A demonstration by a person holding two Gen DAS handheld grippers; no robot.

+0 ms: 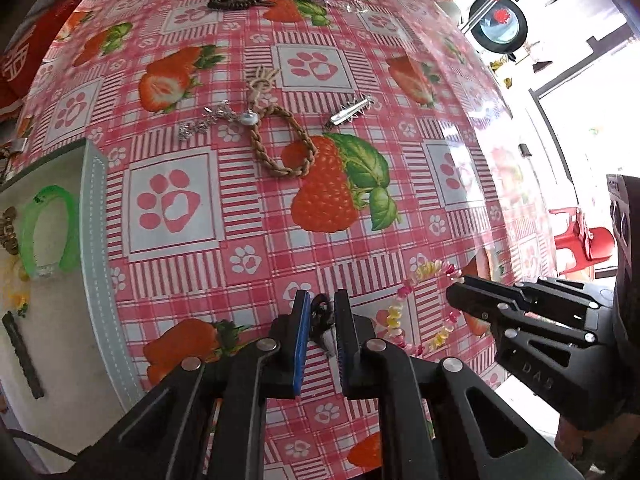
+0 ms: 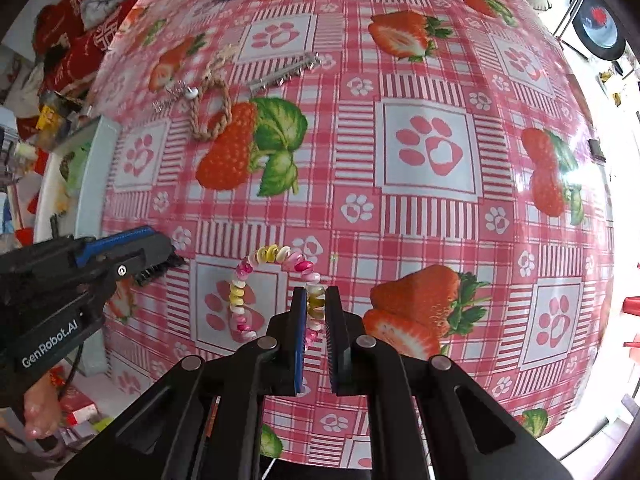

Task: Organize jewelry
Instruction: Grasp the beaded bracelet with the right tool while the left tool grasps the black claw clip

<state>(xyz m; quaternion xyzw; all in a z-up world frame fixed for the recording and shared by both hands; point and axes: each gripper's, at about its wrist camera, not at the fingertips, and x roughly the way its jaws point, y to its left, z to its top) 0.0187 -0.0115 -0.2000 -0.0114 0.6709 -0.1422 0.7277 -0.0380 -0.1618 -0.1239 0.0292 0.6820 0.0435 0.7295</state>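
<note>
My left gripper is shut on a small black hair clip; in the right wrist view the clip's black teeth stick out of that gripper. My right gripper is closed around one side of a pink-and-yellow beaded bracelet lying on the tablecloth; it also shows in the left wrist view by the right gripper. A white tray at the left holds a green bracelet and other pieces.
On the strawberry tablecloth lie a braided rope bracelet, a silver chain, a silver spiked clip and a dark clip at the far edge. The table's right edge is near.
</note>
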